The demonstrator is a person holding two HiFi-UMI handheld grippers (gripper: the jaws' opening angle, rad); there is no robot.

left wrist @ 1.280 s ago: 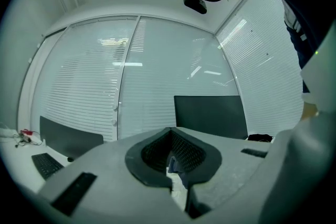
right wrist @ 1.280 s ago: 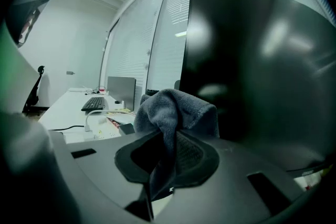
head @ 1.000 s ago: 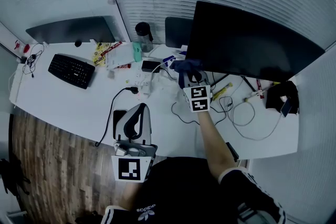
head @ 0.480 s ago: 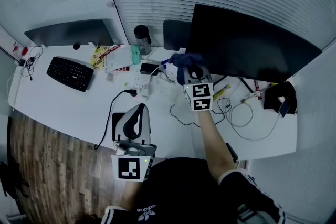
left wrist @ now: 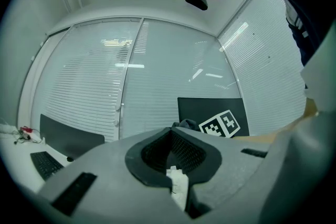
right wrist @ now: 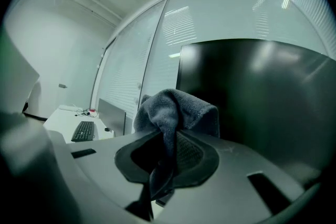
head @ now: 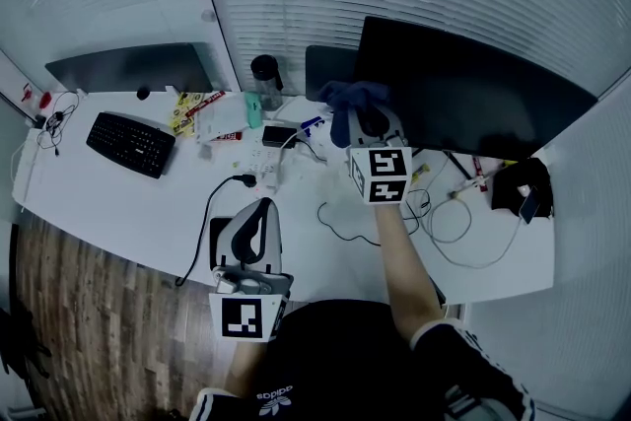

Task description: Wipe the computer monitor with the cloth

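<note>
The right gripper point(right wrist: 167, 150) is clenched on a dark grey cloth point(right wrist: 176, 107), whose bunched top stands above the jaws. That gripper's own view sets the cloth before the black screen of the computer monitor point(right wrist: 262, 92), near its left edge. Whether the two touch cannot be told there. The head view shows the cloth raised off the white desk point(head: 128, 197) at the monitor's left side, with the person's arm stretched behind the gripper. Only the head view shows the left gripper point(head: 258, 207) low over the desk's near edge, well apart from the monitor. Its own view shows its jaws together with nothing between them. A black keyboard point(head: 130, 144) lies far left.
</note>
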